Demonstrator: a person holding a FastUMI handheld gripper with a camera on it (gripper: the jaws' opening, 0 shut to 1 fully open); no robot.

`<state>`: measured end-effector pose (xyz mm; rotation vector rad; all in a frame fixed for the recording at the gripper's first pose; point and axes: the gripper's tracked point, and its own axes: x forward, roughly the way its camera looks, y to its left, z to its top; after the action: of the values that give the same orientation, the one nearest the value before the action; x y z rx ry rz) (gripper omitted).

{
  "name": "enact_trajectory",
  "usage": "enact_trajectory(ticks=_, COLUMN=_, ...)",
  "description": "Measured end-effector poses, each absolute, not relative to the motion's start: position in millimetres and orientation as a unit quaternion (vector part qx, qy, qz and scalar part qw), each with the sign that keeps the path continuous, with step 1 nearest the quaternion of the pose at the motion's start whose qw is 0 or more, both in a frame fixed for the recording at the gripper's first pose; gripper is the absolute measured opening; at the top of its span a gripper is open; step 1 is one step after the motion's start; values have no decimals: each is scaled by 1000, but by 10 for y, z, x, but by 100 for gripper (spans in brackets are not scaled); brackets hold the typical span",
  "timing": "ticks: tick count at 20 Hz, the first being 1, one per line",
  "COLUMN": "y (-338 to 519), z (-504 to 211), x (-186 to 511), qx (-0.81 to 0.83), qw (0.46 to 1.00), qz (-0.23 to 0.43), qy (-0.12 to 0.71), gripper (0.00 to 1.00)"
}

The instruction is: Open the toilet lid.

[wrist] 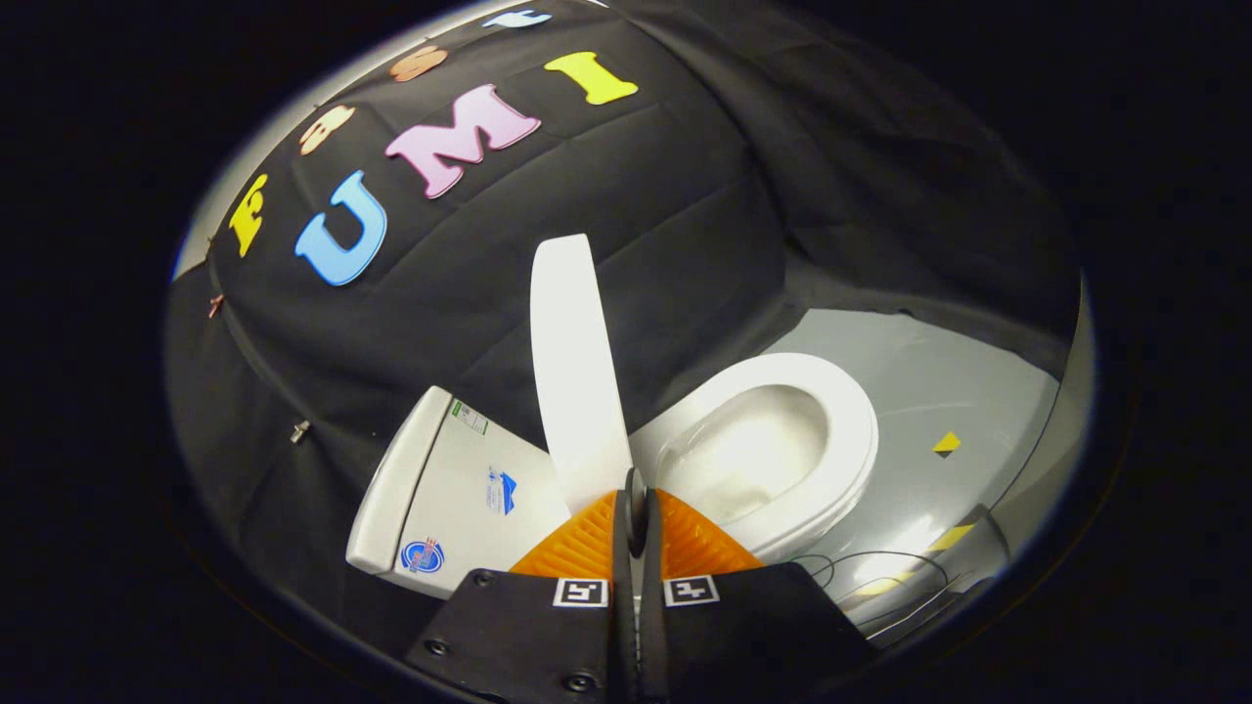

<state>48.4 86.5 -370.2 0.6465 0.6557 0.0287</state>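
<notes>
The white toilet lid point(575, 362) stands raised, nearly upright, between the tank point(445, 494) and the open bowl. The seat point(841, 411) lies down around the bowl point(753, 455), whose inside is exposed. My gripper point(636, 489) is shut, its two fingers pressed together with nothing between them. Its tips sit right at the lid's lower end, on the bowl side; I cannot tell whether they touch it. The whole scene is tilted in this view.
Black cloth walls close in behind and beside the toilet. A grey floor point(939, 381) spreads beyond the bowl, with a small yellow marker point(946, 443) on it. Thin cables point(875, 577) lie on the floor near the bowl's front.
</notes>
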Motion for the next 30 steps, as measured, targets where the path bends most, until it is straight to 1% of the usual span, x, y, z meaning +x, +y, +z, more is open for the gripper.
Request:
enact_trajectory(ticks=2, y=1052, z=-3586, x=486, qx=295, qw=904, qz=19, qy=308, gripper=8)
enact_trajectory(ticks=11, y=1911, z=-3245, x=419, qx=127, qw=957, qz=30, qy=258, gripper=8)
enact_trajectory(ticks=14, y=2112, z=-3253, x=411, qx=85, qw=967, qz=15, qy=241, gripper=8)
enact_trajectory(ticks=19, y=2433, z=-3209, x=401, qx=31, qw=976, qz=17, qy=216, gripper=8)
enact_trajectory(ticks=21, y=2476, z=-3212, x=399, qx=23, qw=977, qz=12, qy=210, gripper=8)
enact_trajectory(ticks=30, y=2788, z=-3263, x=293, qx=-3, qw=979, qz=32, qy=200, gripper=8)
